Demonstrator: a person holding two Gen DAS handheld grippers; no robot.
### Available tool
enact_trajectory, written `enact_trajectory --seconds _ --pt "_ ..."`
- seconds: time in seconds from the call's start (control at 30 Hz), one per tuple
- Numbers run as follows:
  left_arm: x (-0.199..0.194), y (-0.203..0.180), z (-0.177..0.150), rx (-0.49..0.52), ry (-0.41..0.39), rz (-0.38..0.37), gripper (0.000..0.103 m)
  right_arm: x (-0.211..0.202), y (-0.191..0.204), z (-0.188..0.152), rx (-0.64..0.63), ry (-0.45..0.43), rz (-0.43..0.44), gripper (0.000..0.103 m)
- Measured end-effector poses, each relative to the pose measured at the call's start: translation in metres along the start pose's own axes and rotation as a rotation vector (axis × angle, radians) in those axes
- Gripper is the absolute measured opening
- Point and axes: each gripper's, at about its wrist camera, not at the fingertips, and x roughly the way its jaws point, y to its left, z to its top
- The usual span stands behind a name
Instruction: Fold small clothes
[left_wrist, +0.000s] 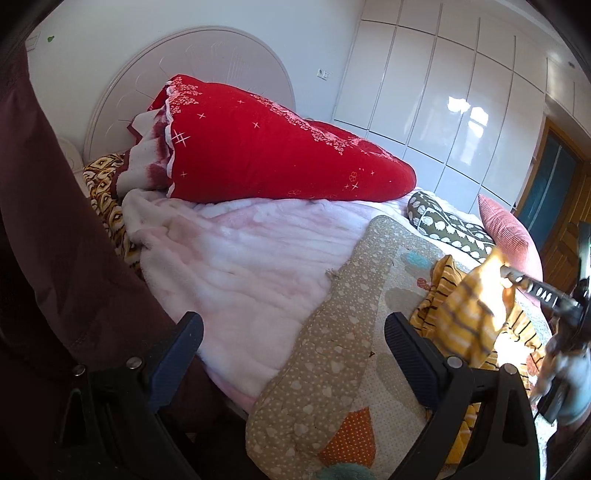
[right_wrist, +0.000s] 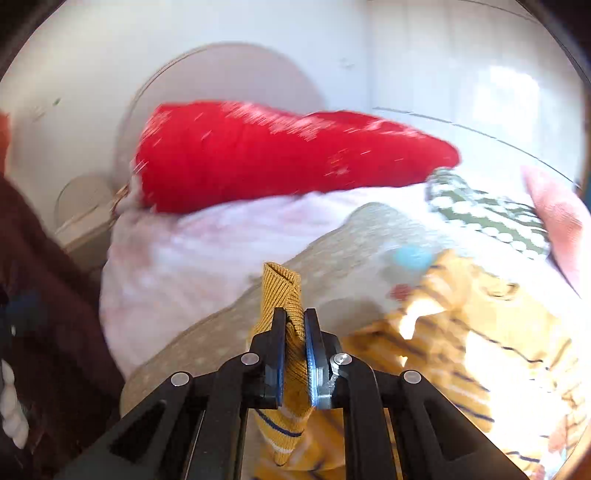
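Right tongs (right_wrist: 294, 354) clamped on the ribbed cuff of the mustard-yellow striped knit garment (right_wrist: 461, 354) on the patchwork quilt (left_wrist: 332, 332), left tongs (left_wrist: 293, 328) wide apart and empty — fold underway, next needs carrying that edge across.

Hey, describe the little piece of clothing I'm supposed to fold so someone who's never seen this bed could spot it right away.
On the bed, find the big red quilt, then the pink blanket below it. Right of that, on the patchwork cover, lies the mustard-yellow ribbed garment. Thin dark stripes set it apart, and the right claw pinches its edge.
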Motion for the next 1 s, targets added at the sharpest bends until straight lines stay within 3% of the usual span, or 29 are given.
enact_trajectory --seconds 0.13,0.27,0.33,0.4,0.43,0.53,0.63,0.7,0.8,0.87,1.0 --pt "0.011 -0.025 -0.003 0.050 0.028 -0.065 0.098 -0.046 -0.135 -0.008 0.206 -0.038 -0.284 0.010" --pt "0.039 -0.064 -0.004 0.108 0.109 -0.161 0.098 -0.059 -0.234 -0.054 0.335 0.084 -0.507 0.016" --pt "0.059 -0.090 -0.004 0.136 0.172 -0.226 0.098 -0.068 -0.259 -0.082 0.429 0.102 -0.487 0.024" --pt "0.080 -0.122 -0.004 0.169 0.229 -0.294 0.098 -0.083 -0.275 -0.106 0.497 0.090 -0.437 0.049" --pt "0.092 -0.140 -0.004 0.195 0.249 -0.315 0.098 -0.086 -0.278 -0.116 0.512 0.087 -0.409 0.051" --pt "0.125 -0.184 -0.003 0.248 0.263 -0.318 0.098 -0.079 -0.266 -0.133 0.551 0.107 -0.272 0.051" --pt "0.158 -0.209 -0.004 0.229 0.308 -0.348 0.098 -0.048 -0.245 -0.130 0.544 0.170 -0.136 0.054" --pt "0.184 -0.226 -0.007 0.220 0.387 -0.421 0.098 -0.032 -0.235 -0.125 0.528 0.184 -0.136 0.054" --pt "0.226 -0.246 -0.016 0.218 0.510 -0.464 0.098 -0.020 -0.244 -0.120 0.523 0.152 -0.200 0.054" --pt "0.252 -0.253 -0.018 0.195 0.572 -0.481 0.098 -0.007 -0.249 -0.115 0.517 0.163 -0.177 0.054" --pt "0.294 -0.247 -0.009 0.022 0.624 -0.546 0.098 0.027 -0.231 -0.090 0.437 0.212 -0.077 0.054"
